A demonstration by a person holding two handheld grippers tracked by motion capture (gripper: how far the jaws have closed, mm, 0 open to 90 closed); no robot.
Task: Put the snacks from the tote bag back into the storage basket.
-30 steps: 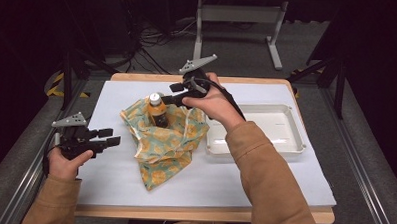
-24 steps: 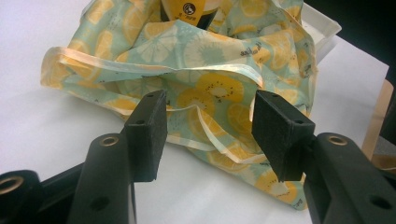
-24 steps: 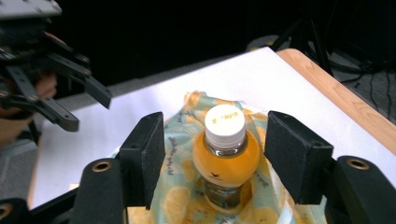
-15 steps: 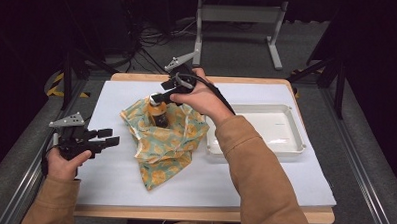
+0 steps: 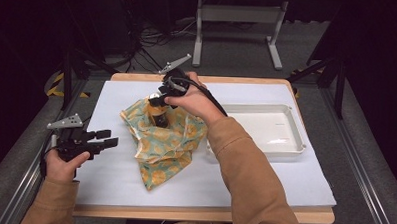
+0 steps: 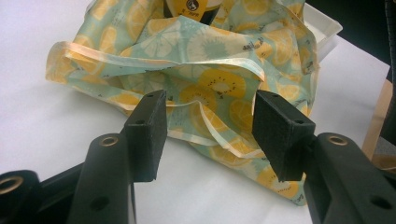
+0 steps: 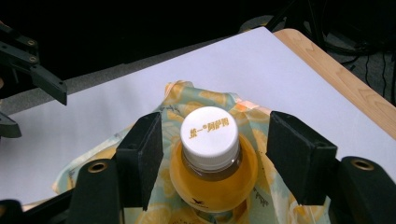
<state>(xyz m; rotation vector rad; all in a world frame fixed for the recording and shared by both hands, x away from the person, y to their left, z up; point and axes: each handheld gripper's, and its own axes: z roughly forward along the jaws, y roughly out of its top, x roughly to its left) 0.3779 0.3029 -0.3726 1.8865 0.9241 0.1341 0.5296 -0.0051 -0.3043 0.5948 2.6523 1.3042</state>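
My right gripper (image 7: 215,154) reaches over the far side of the worktop (image 5: 114,179), tilted down. Its fingers (image 7: 140,158) are apart, one on each side of the bottle (image 7: 212,172), and they do not touch it. The bottle has a white ribbed cap and round shoulders with orange liquid. It stands upright on the soft crumpled cloth (image 6: 210,88) with lemon print. My left gripper (image 6: 210,135) rests low, fingers apart, the cloth just before them.
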